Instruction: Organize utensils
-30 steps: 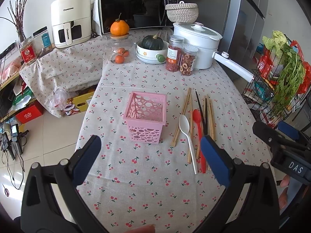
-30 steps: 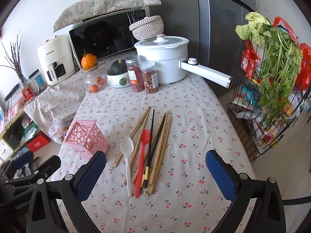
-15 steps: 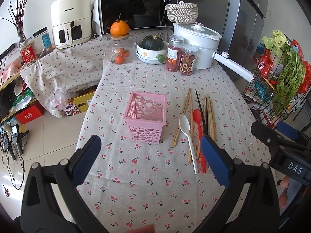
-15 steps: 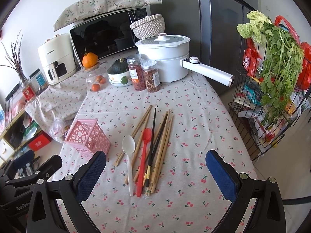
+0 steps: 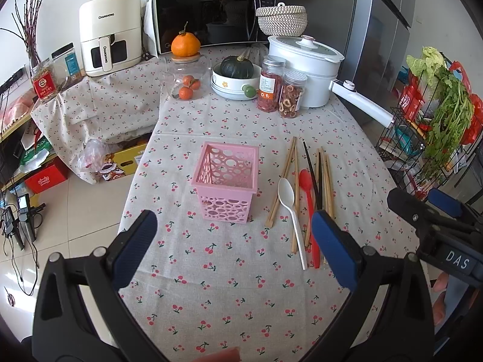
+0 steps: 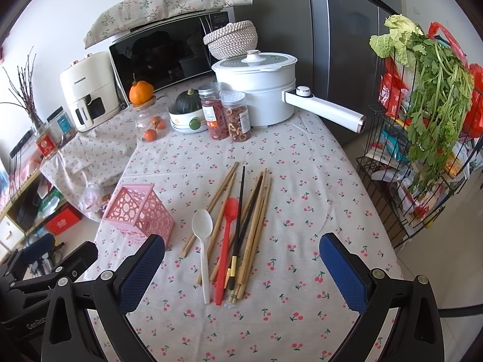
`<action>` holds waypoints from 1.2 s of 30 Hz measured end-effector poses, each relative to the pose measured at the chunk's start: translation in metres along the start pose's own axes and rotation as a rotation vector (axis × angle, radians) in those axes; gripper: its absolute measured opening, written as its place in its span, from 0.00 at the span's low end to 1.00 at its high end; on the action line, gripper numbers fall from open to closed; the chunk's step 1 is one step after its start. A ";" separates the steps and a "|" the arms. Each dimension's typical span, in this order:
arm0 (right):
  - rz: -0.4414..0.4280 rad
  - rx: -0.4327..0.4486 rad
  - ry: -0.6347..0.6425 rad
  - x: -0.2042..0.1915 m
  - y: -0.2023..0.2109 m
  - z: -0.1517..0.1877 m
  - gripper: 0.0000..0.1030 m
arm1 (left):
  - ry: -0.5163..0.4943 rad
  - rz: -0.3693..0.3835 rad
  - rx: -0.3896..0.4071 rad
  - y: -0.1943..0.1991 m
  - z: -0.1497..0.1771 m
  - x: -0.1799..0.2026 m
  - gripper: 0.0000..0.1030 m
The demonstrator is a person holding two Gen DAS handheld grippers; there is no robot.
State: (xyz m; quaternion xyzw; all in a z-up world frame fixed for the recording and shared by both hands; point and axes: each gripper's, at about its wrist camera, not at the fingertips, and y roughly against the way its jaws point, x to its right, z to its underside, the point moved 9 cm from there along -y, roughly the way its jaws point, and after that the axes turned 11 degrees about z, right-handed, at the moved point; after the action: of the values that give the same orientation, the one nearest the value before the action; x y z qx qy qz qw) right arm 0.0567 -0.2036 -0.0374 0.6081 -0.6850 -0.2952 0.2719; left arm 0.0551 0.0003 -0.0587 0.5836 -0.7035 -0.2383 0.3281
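The left gripper [image 5: 232,241] is hovering over the near part of the table [image 5: 229,295] with its blue-padded jaws spread wide, holding nothing. The right gripper [image 6: 241,259] is likewise hanging wide open and empty above the utensils; its black body is showing at the right edge of the left view, bearing a label reading "DAS". In the right view the left gripper's body is showing "GenRob", cut off by the frame.

The pink basket [image 5: 226,181] is standing upright on the cherry-print cloth, nothing visible inside. Just to its right the utensils are lying side by side on the cloth: a white spoon [image 5: 289,211], a red spoon [image 5: 309,211], black chopsticks [image 6: 241,211] and several wooden chopsticks [image 6: 256,226], partly overlapping.

At the far end an air fryer [image 5: 110,33] is showing "CHANGHONG" on its top and again down its handle. Two jars [image 5: 282,86] are standing beside a white pot [image 5: 302,69]; one jar's orange label is carrying small writing too fine to read. A red-labelled jar [image 5: 45,86] is sitting at the far left, its writing illegible.
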 end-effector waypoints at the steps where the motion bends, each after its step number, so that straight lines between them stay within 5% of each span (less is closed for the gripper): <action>1: -0.003 -0.001 0.000 0.004 -0.002 0.001 1.00 | 0.002 0.001 -0.001 0.000 0.000 0.000 0.99; 36: -0.010 -0.011 -0.002 -0.003 -0.004 0.005 1.00 | 0.001 0.003 -0.002 0.000 0.003 0.001 0.99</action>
State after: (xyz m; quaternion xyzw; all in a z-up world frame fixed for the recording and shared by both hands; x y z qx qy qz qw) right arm 0.0562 -0.2007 -0.0442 0.6098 -0.6804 -0.3009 0.2730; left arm 0.0526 -0.0005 -0.0611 0.5823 -0.7042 -0.2382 0.3292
